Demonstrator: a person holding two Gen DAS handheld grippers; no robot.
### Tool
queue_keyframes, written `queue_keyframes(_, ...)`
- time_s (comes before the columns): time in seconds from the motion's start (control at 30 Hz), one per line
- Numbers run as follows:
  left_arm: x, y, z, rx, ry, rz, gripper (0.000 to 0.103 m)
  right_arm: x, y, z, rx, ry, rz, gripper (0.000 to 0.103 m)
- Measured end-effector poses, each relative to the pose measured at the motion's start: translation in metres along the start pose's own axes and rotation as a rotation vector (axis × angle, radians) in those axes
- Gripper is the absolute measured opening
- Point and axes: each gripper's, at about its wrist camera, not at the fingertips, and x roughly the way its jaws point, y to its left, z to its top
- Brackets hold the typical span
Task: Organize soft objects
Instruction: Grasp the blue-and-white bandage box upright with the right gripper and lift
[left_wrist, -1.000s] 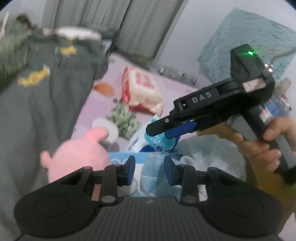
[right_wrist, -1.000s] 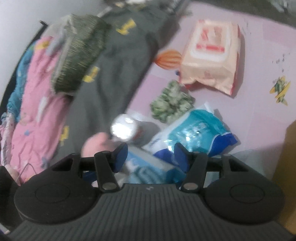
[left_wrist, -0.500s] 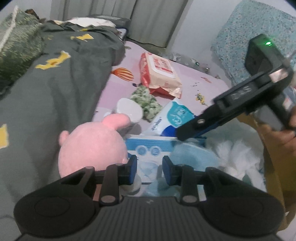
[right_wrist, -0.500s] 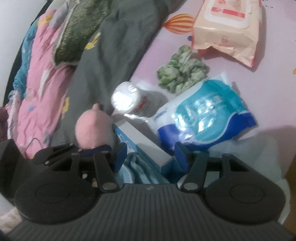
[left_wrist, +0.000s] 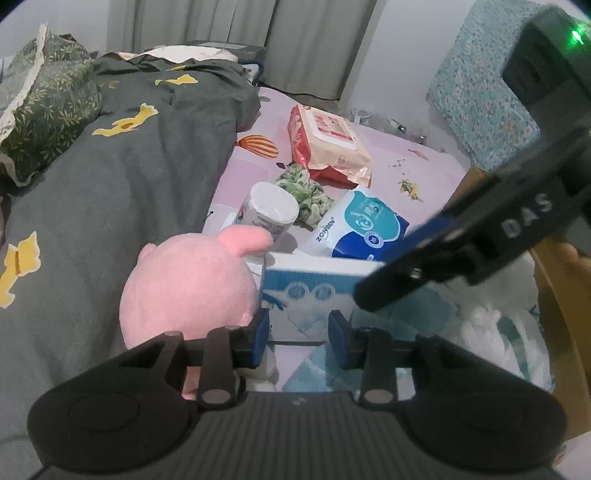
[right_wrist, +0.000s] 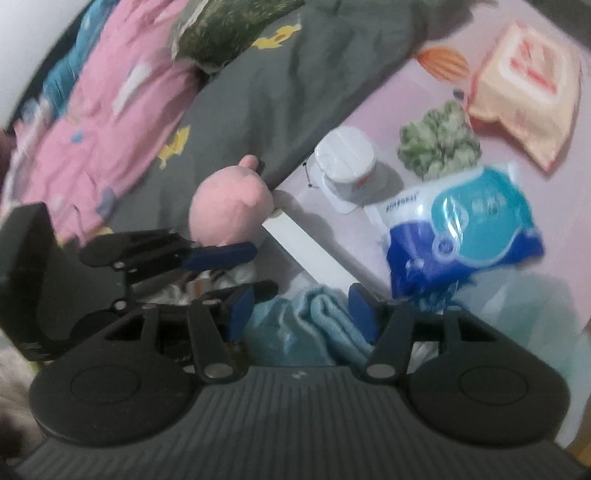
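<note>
A pink plush toy (left_wrist: 188, 291) (right_wrist: 229, 206) lies against the grey duvet (left_wrist: 110, 184), beside a blue-and-white box (left_wrist: 306, 291) (right_wrist: 306, 247). My left gripper (left_wrist: 298, 338) (right_wrist: 260, 269) hovers low in front of the box with its jaws opening; no thing is pressed between the pads. My right gripper (right_wrist: 301, 310) (left_wrist: 391, 273) stands open over a folded light blue towel (right_wrist: 314, 325), which shows in the gap between its fingers. The frames show no squeeze on the towel.
On the pink sheet lie a blue tissue pack (left_wrist: 365, 229), a green crumpled cloth (left_wrist: 306, 192), a white round tub (left_wrist: 269, 210) and an orange wipes pack (left_wrist: 328, 140). A white plastic bag (left_wrist: 495, 325) and a brown carton wall (left_wrist: 557, 295) are at the right.
The right gripper has swung across and rolled, and now looms larger at the right of the left wrist view. The left gripper has edged toward the box and plush.
</note>
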Motion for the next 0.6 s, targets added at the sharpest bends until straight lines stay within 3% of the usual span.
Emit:
queue_keyframes(0.3,0.001,0.002,-0.004,0.016,-0.003,-0.013,0.037,0.014,-0.001,0.028,-0.088,-0.006,-0.094,0.056)
queue_keyframes(0.43,0.002,0.004,-0.005,0.012,0.002,-0.021,0.037,0.02,-0.019,0.042,-0.066,-0.024,-0.076,0.056)
queue_keyframes(0.6,0.003,0.007,-0.004,-0.01,0.007,-0.036,0.037,0.04,-0.033,0.048,-0.034,0.054,-0.017,0.056)
